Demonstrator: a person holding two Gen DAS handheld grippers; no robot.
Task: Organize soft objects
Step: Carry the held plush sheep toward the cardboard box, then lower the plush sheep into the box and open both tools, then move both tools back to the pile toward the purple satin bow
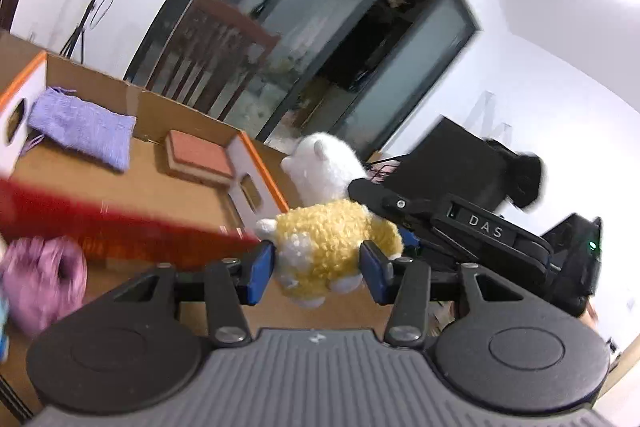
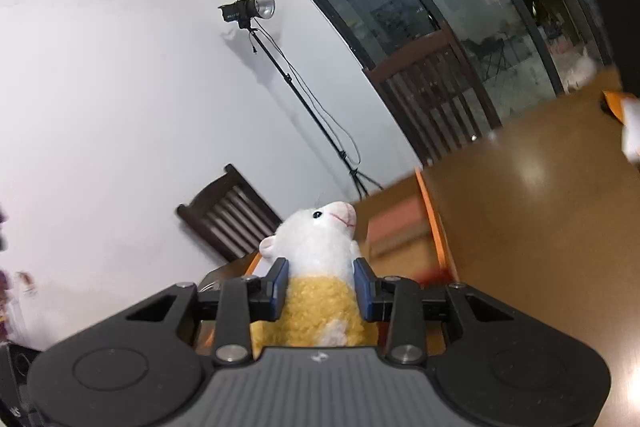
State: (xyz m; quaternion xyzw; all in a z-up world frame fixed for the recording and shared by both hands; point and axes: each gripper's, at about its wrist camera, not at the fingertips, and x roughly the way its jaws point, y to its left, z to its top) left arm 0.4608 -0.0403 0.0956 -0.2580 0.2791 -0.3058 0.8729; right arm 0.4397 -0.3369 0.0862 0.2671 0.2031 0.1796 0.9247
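My right gripper (image 2: 320, 291) is shut on a yellow-and-white plush sheep (image 2: 316, 259), holding it in the air by the neck. The same sheep (image 1: 328, 247) hangs between the blue pads of my left gripper (image 1: 316, 267), whose jaws stand apart without pinching it. The right gripper (image 1: 472, 227) shows as a black tool behind the sheep. An open cardboard box (image 1: 256, 183) holds a purple knit pouch (image 1: 80, 125), a pink sponge (image 1: 198, 157), a red fuzzy cloth (image 1: 100, 223) and a mauve yarn bundle (image 1: 40, 275). A white plush (image 1: 324, 167) sits beyond the box.
The wooden table (image 2: 540, 207) stretches to the right. Dark wooden chairs (image 2: 436, 91) stand behind it, by glass doors. A studio light on a stand (image 2: 248, 9) is by the white wall. Black gear (image 1: 460, 155) lies at the right.
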